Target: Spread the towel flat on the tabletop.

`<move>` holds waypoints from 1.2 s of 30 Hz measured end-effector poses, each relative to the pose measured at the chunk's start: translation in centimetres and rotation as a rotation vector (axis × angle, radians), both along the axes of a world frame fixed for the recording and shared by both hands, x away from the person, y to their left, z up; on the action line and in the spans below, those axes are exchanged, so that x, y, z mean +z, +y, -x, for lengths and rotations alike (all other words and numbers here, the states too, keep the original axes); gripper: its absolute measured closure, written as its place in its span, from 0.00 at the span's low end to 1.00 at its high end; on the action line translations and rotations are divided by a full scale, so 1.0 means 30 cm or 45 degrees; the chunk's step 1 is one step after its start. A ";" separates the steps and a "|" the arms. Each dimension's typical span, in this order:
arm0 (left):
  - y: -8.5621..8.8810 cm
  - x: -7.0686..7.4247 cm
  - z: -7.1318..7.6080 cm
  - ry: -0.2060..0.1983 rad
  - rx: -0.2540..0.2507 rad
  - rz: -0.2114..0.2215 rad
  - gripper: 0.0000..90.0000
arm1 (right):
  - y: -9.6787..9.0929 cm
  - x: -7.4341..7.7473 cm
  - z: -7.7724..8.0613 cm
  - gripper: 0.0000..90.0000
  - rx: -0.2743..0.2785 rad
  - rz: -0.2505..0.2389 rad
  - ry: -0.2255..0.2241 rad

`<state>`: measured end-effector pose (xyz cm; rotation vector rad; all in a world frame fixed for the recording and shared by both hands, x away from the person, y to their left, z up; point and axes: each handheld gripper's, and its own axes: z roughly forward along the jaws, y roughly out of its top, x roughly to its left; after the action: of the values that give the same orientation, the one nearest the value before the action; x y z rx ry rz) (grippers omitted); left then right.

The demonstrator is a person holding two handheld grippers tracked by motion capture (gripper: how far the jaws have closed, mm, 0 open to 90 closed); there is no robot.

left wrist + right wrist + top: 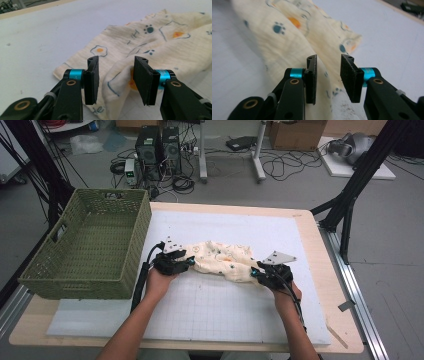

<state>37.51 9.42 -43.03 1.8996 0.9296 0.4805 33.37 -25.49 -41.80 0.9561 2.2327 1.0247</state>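
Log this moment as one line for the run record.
left gripper: open at cloth left end | right gripper: open at right end | cloth: bunched on mat | basket: left

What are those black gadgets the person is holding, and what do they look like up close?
They are hand-held grippers. The left gripper and right gripper are black, each with two flat rectangular jaws with ribbed pads, bright blue collars and brass-coloured rivets. From above, each carries a grey three-cornered plate with small dark dots on top and trails a black cable. The forearms are bare.

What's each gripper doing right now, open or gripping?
Left gripper: open, a fold of the cloth between its jaws, not pinched.
Right gripper: open, over the cloth, holding nothing.
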 end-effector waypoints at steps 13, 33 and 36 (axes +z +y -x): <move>-0.031 -0.014 0.005 -0.006 -0.097 -0.024 0.83 | 0.223 -0.027 0.052 0.74 0.372 -0.004 0.047; -0.053 -0.038 0.020 0.107 -0.270 0.026 0.47 | 0.213 -0.079 -0.042 0.96 0.298 -0.138 0.307; -0.052 -0.043 0.022 0.108 -0.279 -0.009 0.52 | 0.216 -0.061 -0.017 0.95 0.403 -0.213 0.383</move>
<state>36.85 7.86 -44.32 2.0131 0.7623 0.2744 33.87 -19.00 -43.64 0.8918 2.6436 1.2952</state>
